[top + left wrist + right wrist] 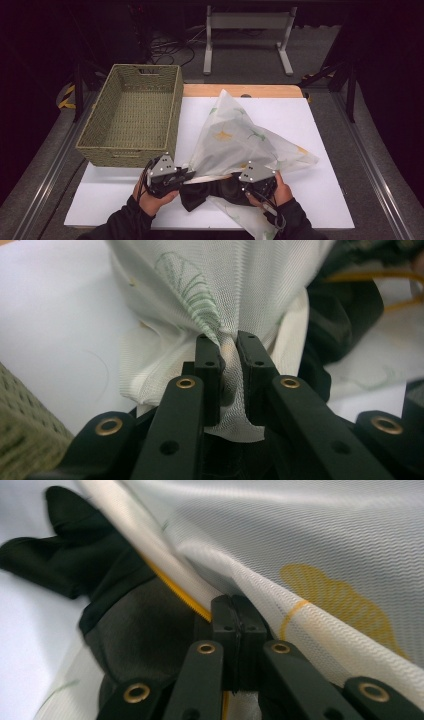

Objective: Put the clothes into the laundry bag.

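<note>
From above, the mesh bag (240, 135) fans toward 12 o'clock; bare table (320, 200) lies at 3, the basket (131, 116) crowds 10. Left gripper (229, 346) pinches bunched mesh. Right gripper (239, 611) clamps the bag's edge; the black cloth (125, 615) is half hidden.

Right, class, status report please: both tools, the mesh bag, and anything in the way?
Left tool shut on mesh bag edge. Right tool shut on bag rim. Black garment half inside the opening. Woven basket sits at left, apart from bag.
</note>
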Available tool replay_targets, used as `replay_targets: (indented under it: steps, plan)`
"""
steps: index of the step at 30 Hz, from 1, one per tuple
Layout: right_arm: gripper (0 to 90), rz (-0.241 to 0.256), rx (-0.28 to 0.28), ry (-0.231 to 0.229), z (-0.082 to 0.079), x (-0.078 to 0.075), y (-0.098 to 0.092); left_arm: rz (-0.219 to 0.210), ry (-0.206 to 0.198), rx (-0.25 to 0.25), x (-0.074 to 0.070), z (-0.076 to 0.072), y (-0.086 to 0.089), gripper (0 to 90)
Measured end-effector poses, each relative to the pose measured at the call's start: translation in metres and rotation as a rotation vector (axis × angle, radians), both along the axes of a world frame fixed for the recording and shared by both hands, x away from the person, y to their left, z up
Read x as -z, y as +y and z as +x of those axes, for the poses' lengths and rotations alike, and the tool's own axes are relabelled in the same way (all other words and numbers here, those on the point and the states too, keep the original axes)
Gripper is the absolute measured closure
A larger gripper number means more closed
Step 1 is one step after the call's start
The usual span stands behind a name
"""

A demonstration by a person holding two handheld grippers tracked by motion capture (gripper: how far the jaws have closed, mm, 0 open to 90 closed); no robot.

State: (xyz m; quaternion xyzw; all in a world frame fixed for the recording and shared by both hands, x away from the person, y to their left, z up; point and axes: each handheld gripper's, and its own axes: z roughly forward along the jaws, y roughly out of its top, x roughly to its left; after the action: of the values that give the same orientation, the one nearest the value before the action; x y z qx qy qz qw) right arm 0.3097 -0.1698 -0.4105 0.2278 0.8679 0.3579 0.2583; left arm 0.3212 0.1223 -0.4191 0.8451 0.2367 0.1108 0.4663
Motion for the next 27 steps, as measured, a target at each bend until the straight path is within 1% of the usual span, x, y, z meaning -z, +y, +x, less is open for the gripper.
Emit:
replay_targets:
  steps: [1,2,3,4,5,6,8,10,11,12,13,14,15,16,17,18,19,20,21,22,23,24,25,26,27]
  plan:
    - [89.7,-0.006,0.001,0.002,0.001,0.001,0.0,-0.004,-0.025,0.015,0.002,-0.002,0.0,76.0]
    - [89.7,-0.003,-0.002,0.008,0.001,0.001,0.0,0.002,-0.049,0.021,0.003,-0.004,0.001,70.6]
    - [89.7,0.002,-0.004,0.016,-0.002,0.001,-0.004,0.003,-0.045,0.041,0.003,-0.005,0.003,63.6]
    - [89.7,0.004,0.001,0.022,-0.005,0.001,-0.007,0.003,-0.045,0.041,0.003,-0.005,0.003,56.4]
    - [89.7,0.004,0.001,0.022,-0.005,0.001,-0.007,0.005,-0.055,0.05,0.002,-0.007,0.006,56.4]
    - [89.6,0.022,0.004,0.037,-0.011,-0.001,-0.018,-0.007,-0.067,0.048,-0.002,-0.012,0.017,45.1]
    - [89.6,0.045,0.009,0.05,-0.015,-0.003,-0.025,-0.021,-0.039,0.052,-0.003,-0.015,0.027,37.9]
    - [89.6,0.059,0.011,0.058,-0.02,-0.003,-0.029,0.017,-0.029,0.065,0.001,-0.021,0.033,36.8]
    - [89.6,0.059,0.011,0.058,-0.02,-0.003,-0.029,0.017,-0.029,0.065,0.001,-0.021,0.033,35.2]
    - [89.6,0.061,0.008,0.059,-0.023,-0.004,-0.029,0.035,-0.01,0.079,0.006,-0.023,0.034,35.2]
    - [89.6,0.061,0.008,0.059,-0.023,-0.004,-0.029,0.051,0.003,0.1,0.011,-0.023,0.032,35.2]
    - [89.6,0.057,0.007,0.056,-0.024,-0.004,-0.028,0.083,0.015,0.102,0.015,-0.023,0.027,35.2]
    - [89.6,0.053,0.007,0.056,-0.025,-0.004,-0.026,0.101,0.026,0.121,0.02,-0.02,0.021,34.9]
    - [89.6,0.047,0.005,0.054,-0.026,-0.003,-0.024,0.115,0.044,0.142,0.025,-0.017,0.015,34.7]
    - [89.6,0.045,0.001,0.055,-0.026,-0.002,-0.022,0.144,0.053,0.148,0.029,-0.014,0.008,34.8]
    - [89.6,0.04,-0.001,0.057,-0.026,-0.001,-0.02,0.159,0.062,0.148,0.034,-0.011,0.002,35.9]
    - [89.5,0.035,0.001,0.06,-0.026,0.0,-0.019,0.153,0.075,0.162,0.037,-0.008,-0.002,38.5]
    - [89.6,0.037,0.002,0.062,-0.025,0.001,-0.018,0.145,0.073,0.171,0.039,-0.006,-0.006,44.6]
    - [89.5,0.039,0.0,0.066,-0.024,0.001,-0.018,0.145,0.064,0.179,0.039,-0.005,-0.011,56.1]
    - [89.5,0.036,0.001,0.064,-0.023,0.002,-0.017,0.152,0.051,0.188,0.039,-0.002,-0.016,61.5]
    - [89.5,0.039,0.004,0.068,-0.023,0.003,-0.017,0.142,0.049,0.19,0.038,0.0,-0.021,66.8]
    - [89.5,0.041,0.004,0.068,-0.022,0.003,-0.017,0.128,0.044,0.198,0.037,0.002,-0.025,74.1]
    - [89.5,0.044,0.004,0.067,-0.022,0.003,-0.017,0.114,0.049,0.215,0.035,0.003,-0.031,78.9]
    - [89.5,0.05,0.005,0.066,-0.022,0.002,-0.017,0.11,0.044,0.229,0.033,0.004,-0.038,81.3]
    - [89.5,0.053,0.005,0.065,-0.023,0.001,-0.017,0.094,0.037,0.237,0.031,0.004,-0.047,82.5]
